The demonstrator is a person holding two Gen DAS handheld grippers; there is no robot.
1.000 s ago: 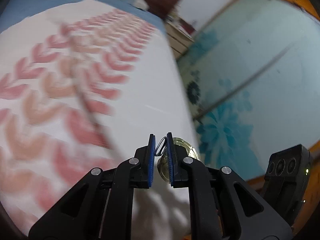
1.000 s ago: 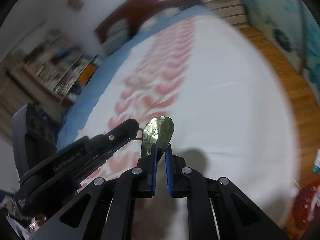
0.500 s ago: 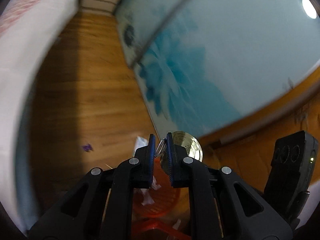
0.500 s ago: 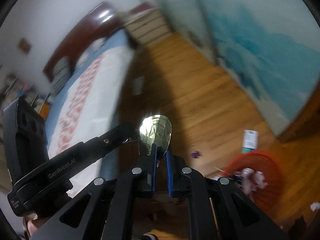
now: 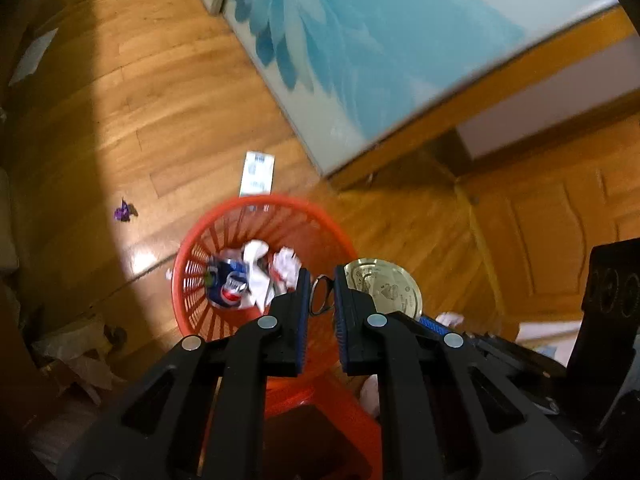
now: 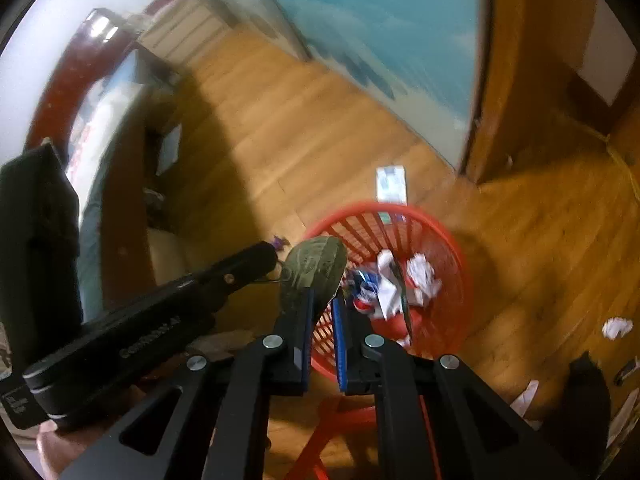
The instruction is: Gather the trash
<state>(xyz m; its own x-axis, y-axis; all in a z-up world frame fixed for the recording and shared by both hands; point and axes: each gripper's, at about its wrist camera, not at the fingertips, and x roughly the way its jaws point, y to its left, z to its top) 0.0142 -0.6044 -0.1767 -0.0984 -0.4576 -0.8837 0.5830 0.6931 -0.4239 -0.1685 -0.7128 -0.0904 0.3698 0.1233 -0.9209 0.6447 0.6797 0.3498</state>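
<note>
We hold the can lid (image 5: pixel 384 286) above the red basket (image 5: pixel 200 240): left claw (image 5: pixel 320 294) pinching its pull ring (image 5: pixel 320 292), right claw (image 6: pixel 322 308) pinching its edge. Next, both must let go.

Basket: the orange slatted plastic waste basket (image 5: pixel 224 236) stands on the wooden plank floor (image 5: pixel 160 112), below both grippers.
In basket: crumpled white paper (image 5: pixel 286 260) and a blue-and-white wrapper (image 5: pixel 228 284).
Behind basket: a flat white paper packet (image 5: pixel 258 174) lies on the floor, just beyond the rim.
Lid: the round gold metal can lid (image 5: pixel 384 286) hangs over the basket's near rim, between the left gripper (image 5: pixel 320 300) and the right gripper (image 6: pixel 322 312).
Left of basket: a small purple scrap (image 5: pixel 123 212), apart.
</note>
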